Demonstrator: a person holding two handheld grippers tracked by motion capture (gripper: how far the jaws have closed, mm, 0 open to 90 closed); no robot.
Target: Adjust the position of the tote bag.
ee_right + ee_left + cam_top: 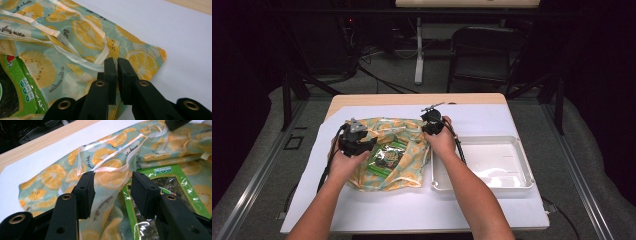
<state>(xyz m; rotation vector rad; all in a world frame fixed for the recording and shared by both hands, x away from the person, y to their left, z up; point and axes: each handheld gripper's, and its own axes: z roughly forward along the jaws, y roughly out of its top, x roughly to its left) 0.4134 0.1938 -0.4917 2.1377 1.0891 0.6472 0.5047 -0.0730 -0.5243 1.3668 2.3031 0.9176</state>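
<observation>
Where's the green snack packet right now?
In the high view, the green snack packet lies in the mouth of the fruit-print plastic bag, between both hands, left of the white tray.

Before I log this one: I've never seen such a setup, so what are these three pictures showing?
A person at a table works with a hand-held two-jaw gripper in each hand. The high view looks down from above; each of the other two comes from a camera riding on a gripper.

On the white table cover lies a fruit-print bag with a green packet in its mouth; a white tray sits beside it.

The right gripper is shut on the bag's edge. The left gripper stands open, the bag's rim between its jaws, unpinched.
</observation>
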